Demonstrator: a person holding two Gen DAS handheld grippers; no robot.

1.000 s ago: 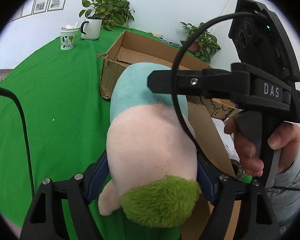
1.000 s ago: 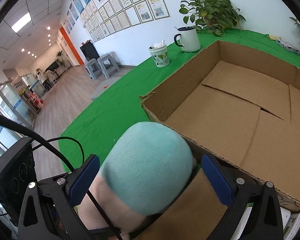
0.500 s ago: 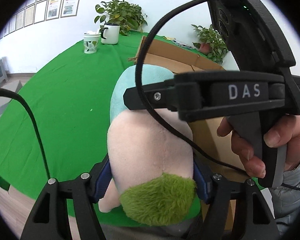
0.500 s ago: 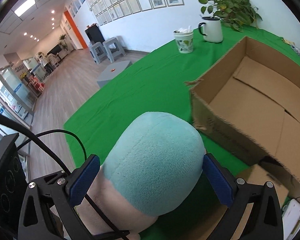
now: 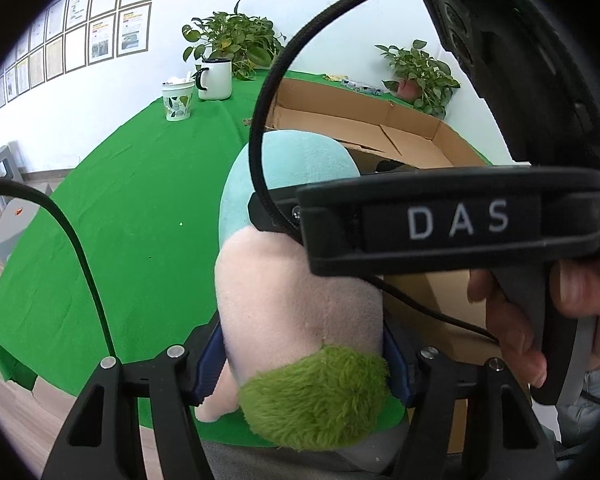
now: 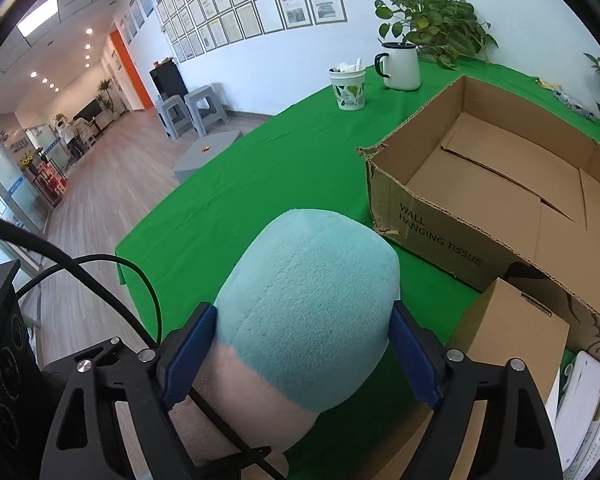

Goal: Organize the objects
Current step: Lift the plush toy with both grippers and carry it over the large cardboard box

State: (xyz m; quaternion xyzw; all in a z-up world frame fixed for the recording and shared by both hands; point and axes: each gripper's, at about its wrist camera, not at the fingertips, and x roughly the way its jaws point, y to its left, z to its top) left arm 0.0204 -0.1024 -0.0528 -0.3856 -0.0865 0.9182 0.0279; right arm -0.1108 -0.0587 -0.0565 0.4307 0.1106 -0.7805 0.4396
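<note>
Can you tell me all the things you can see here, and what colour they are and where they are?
soft plush toy: one, teal, pink and green, squeezed by both tongs
big open cardboard box: one, brown, on the table, right of the toy
small closed cardboard box: one, brown, in front of the big box
green tablecloth: one, covers the table
white enamel mug: one, black handle, far edge
leaf-print paper cup: one, white and green, beside the mug
leafy potted plants: two, green, far edge
framed papers: many, on the wall
grey stools: two, on the floor
left tongs: black, blue pads, shut
right tongs: black, blue pads, shut
person's hand: one, holding right tongs' handle
</note>
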